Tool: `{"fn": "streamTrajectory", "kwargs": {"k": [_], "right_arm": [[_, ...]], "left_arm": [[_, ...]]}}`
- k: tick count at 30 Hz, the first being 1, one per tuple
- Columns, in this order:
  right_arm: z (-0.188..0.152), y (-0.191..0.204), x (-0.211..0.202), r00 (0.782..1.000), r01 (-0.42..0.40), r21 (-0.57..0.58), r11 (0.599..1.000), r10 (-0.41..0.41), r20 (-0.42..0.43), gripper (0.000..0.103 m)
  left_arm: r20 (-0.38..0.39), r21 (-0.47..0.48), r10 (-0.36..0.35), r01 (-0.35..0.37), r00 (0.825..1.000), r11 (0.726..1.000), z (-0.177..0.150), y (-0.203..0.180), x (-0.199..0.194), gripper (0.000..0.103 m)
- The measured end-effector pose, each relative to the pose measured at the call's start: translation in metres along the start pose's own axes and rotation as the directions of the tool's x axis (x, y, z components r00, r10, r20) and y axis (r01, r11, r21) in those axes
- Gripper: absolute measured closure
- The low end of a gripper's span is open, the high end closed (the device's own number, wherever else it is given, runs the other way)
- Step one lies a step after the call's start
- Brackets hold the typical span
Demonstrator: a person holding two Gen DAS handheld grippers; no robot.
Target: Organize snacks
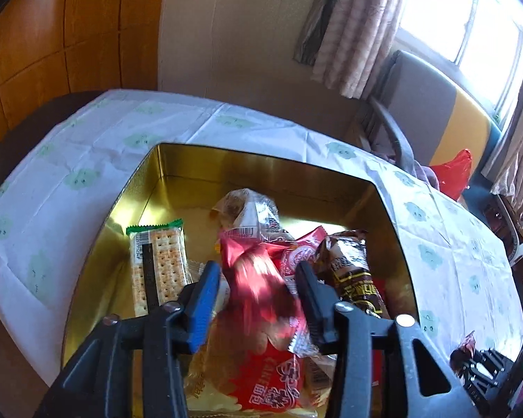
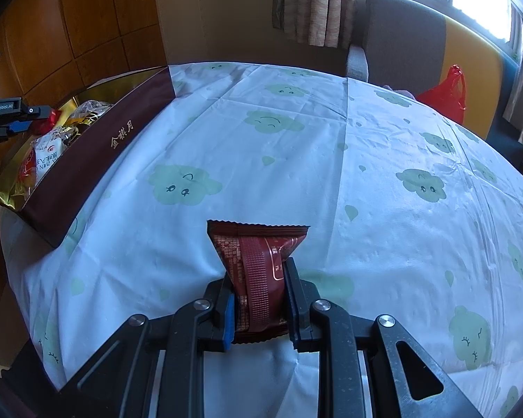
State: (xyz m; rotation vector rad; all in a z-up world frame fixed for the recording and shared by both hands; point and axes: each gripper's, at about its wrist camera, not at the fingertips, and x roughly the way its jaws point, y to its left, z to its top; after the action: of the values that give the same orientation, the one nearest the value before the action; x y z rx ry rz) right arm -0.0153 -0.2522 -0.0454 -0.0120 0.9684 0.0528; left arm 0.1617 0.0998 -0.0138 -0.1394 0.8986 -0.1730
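A gold-lined box (image 1: pixel 164 174) with maroon outer walls (image 2: pixel 97 160) sits on the table and holds several snack packs. My left gripper (image 1: pixel 258 271) hovers over the box; a blurred red wrapper (image 1: pixel 258 278) lies between its spread fingers, and whether they grip it is unclear. A cracker pack (image 1: pixel 160 261) lies at the box's left, a brown pack (image 1: pixel 355 271) at its right. My right gripper (image 2: pixel 259 278) is shut on a dark red snack packet (image 2: pixel 258 257) above the tablecloth, right of the box. The left gripper also shows in the right wrist view (image 2: pixel 21 122).
The table wears a white cloth with green cloud faces (image 2: pixel 331 139). A grey and yellow chair (image 2: pixel 418 45) with a red plastic bag (image 2: pixel 446 94) stands behind the table. A wooden wall panel (image 1: pixel 52 35) is at the left, a curtained window (image 1: pixel 470 35) at the right.
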Motion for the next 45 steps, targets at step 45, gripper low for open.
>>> {"fn": "streamTrajectory", "kwargs": {"k": [45], "right_arm": [[0.002, 0.002, 0.001, 1.000, 0.024, 0.002, 1.000, -0.023, -0.021, 0.079]], "left_arm": [[0.055, -0.003, 0.181, -0.181, 0.982, 0.983, -0.053, -0.002, -0.048, 0.065]]}}
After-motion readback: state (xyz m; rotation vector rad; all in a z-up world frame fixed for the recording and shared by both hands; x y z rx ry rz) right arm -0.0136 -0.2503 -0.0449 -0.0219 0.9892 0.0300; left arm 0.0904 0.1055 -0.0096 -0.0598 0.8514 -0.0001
